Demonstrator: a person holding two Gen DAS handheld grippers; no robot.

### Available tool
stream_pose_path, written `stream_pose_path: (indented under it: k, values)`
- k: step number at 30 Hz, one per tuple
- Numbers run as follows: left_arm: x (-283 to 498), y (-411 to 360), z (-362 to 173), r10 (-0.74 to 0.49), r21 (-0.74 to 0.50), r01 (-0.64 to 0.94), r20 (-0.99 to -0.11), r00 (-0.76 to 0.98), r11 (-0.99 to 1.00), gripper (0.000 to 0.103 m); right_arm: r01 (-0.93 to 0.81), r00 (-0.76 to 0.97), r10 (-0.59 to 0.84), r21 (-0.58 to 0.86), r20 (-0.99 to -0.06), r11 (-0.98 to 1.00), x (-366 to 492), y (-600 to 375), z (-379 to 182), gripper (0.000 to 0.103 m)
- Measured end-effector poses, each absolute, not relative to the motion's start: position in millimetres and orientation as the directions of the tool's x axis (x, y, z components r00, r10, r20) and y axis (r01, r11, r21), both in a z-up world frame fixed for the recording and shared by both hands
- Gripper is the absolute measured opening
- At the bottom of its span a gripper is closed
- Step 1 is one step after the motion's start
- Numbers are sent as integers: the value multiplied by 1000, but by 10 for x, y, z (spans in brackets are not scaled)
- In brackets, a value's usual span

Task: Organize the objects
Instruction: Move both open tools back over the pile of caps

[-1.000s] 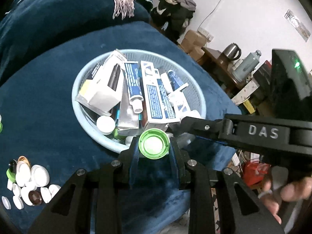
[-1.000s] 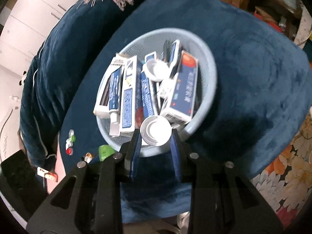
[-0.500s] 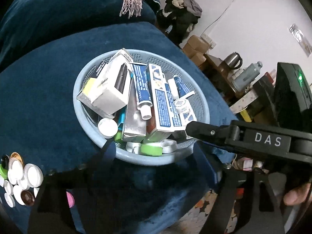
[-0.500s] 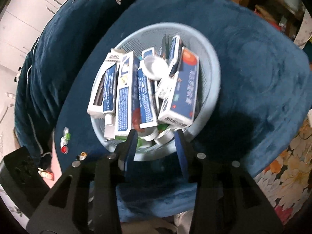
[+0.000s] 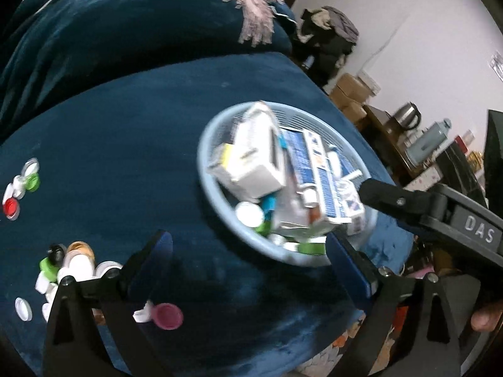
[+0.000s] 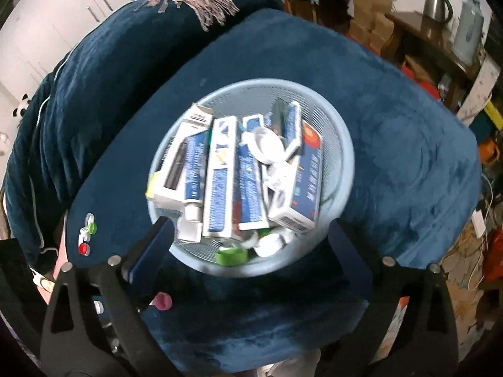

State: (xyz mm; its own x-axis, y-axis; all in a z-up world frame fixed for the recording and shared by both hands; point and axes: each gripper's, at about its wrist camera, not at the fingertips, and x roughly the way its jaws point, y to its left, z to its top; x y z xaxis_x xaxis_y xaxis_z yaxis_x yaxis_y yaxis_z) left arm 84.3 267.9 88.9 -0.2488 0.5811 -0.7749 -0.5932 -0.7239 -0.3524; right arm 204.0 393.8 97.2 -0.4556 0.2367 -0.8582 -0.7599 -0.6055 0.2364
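Both grippers are opening wide with nothing between the jaws; the left gripper (image 5: 248, 264) is sitting nearer the loose caps (image 5: 75, 264), lying near-left of it; the basket (image 5: 217, 210) is far-right; right gripper (image 6: 248, 248) is hovering over the basket.

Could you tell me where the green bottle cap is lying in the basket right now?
In the right wrist view the green bottle cap lies inside the light blue basket at its near rim, just left of a white cap and below the toothpaste boxes.

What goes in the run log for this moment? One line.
left gripper: opening, empty | right gripper: opening, empty | green cap: in basket | loose caps: on cushion
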Motion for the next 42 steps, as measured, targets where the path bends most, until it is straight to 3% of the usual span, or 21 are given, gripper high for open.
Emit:
stream_pose_path:
  k: [14, 27, 35, 42]
  values:
    - [406, 1783, 754, 504, -340, -443, -798, -331, -830, 99, -622, -494, 233, 154, -838, -767, 1335, 3265, 1107, 100]
    - [128, 652, 474, 373, -272, -293, -846, -380, -916, 99, -472, -484, 134, 130, -865, -872, 661, 2483, 1015, 100]
    - [31, -109, 56, 291, -264, -126, -907, -305, -956, 98, -276, -366, -72, 182, -928, -944, 227, 1736, 585, 100]
    - [82, -365, -105, 257, -242, -89, -924, -284, -966, 98, -252, -300, -351, 429, -887, -868, -71, 1505, 206, 95]
